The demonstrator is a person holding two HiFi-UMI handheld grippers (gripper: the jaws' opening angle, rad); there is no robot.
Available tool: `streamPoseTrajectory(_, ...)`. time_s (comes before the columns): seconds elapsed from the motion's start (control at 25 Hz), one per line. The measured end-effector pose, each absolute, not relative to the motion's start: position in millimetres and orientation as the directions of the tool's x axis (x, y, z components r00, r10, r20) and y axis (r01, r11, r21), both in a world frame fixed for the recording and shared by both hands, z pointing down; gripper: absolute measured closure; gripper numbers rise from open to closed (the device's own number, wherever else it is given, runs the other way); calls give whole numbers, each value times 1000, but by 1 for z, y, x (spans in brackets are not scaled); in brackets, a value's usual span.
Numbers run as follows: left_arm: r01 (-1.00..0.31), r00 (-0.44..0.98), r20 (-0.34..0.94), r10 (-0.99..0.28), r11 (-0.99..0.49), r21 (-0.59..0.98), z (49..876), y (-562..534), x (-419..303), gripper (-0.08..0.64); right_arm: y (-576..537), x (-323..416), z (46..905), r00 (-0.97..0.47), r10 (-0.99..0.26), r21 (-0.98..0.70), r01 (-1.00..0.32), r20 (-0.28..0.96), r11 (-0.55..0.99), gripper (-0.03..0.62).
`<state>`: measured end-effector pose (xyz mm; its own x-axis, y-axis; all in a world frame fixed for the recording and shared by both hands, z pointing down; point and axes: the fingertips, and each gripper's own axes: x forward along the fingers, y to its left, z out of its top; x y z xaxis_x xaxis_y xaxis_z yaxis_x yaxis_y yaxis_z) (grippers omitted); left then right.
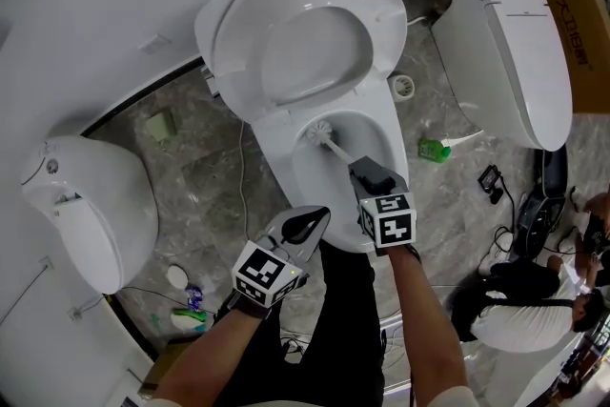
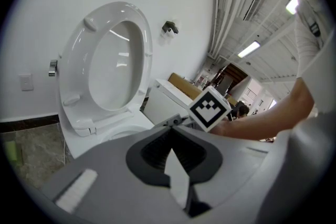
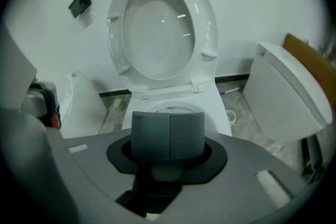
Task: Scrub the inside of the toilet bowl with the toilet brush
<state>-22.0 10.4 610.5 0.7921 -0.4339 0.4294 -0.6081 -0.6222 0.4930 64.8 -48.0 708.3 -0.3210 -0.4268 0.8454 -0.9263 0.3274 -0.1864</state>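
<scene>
A white toilet stands in the middle with its seat and lid (image 1: pixel 286 5) raised against the wall. The bowl rim (image 1: pixel 393 143) is open below. A toilet brush with a white head (image 1: pixel 318 131) reaches down into the bowl, and its handle runs back into my right gripper (image 1: pixel 367 172), which is shut on it. In the right gripper view the dark pads (image 3: pixel 152 136) meet in front of the bowl rim (image 3: pixel 216 108) and hide the brush. My left gripper (image 1: pixel 320 214) hangs shut and empty at the bowl's near left edge, apart from the brush.
A second toilet (image 1: pixel 519 52) stands at the right and another white fixture (image 1: pixel 86 205) at the left. On the marble floor lie a green-and-white item (image 1: pixel 436 150), a round drain (image 1: pixel 404 87), cables (image 1: pixel 496 181) and bottles (image 1: pixel 186 305). A person (image 1: pixel 519 310) crouches at lower right, by a cardboard box (image 1: pixel 577 5).
</scene>
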Motion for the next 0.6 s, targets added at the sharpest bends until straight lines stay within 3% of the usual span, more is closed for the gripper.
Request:
streamPoseTrajectory(0.12, -614, 787, 435, -437, -614, 495, 606, 13, -27, 557, -42, 78, 703, -346, -421, -269, -935, 838, 233, 426)
streamPoseTrajectory(0.6, -609, 791, 440, -424, -606, 512, 597, 33, -23, 557, 2, 61, 688, -336, -392, -209, -920, 856, 333, 426)
